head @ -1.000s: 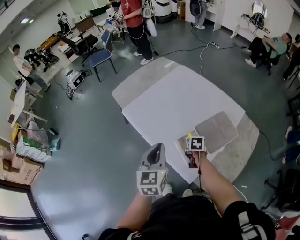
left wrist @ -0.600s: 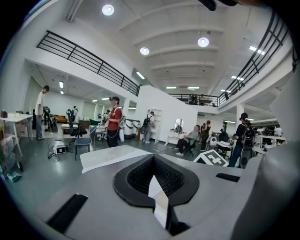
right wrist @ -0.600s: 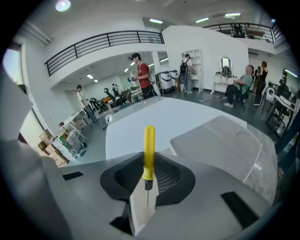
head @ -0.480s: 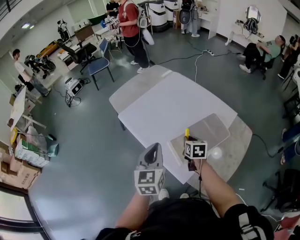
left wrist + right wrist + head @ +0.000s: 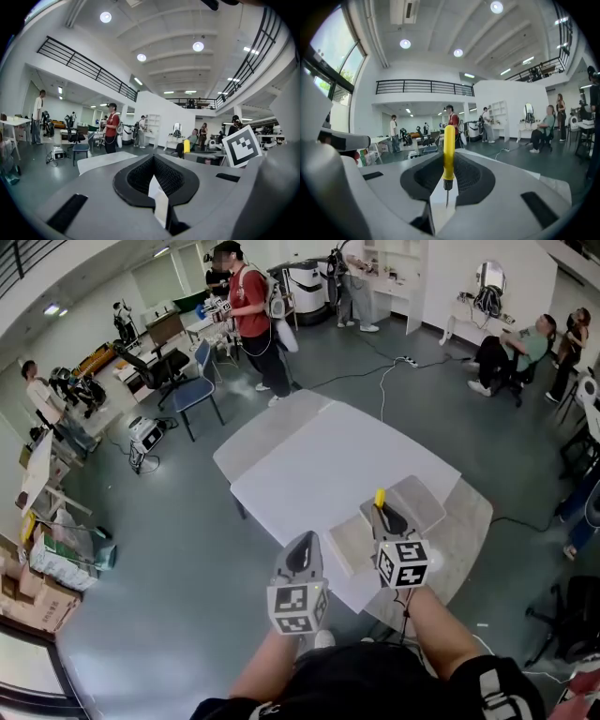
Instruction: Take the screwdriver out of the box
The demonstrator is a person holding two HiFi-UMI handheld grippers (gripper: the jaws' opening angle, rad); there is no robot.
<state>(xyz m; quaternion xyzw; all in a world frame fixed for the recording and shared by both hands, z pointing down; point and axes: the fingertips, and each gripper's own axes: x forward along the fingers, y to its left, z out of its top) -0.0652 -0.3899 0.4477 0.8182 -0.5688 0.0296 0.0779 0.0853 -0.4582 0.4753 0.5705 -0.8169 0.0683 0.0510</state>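
Jaws of the right gripper clamp the screwdriver near its blade; the left gripper has its jaws together on nothing.

In the right gripper view the screwdriver stands upright at frame centre, with its long axis vertical, the yellow handle up and the thin metal tip down between the pads. In the head view the handle pokes out past the right gripper at lower right. It overlaps the open grey box on the white table and looks lifted clear of it. The left gripper sits to the left, apart from both. The tool seems to be out of the box, so the next move likely turns only on carrying it clear of the box.
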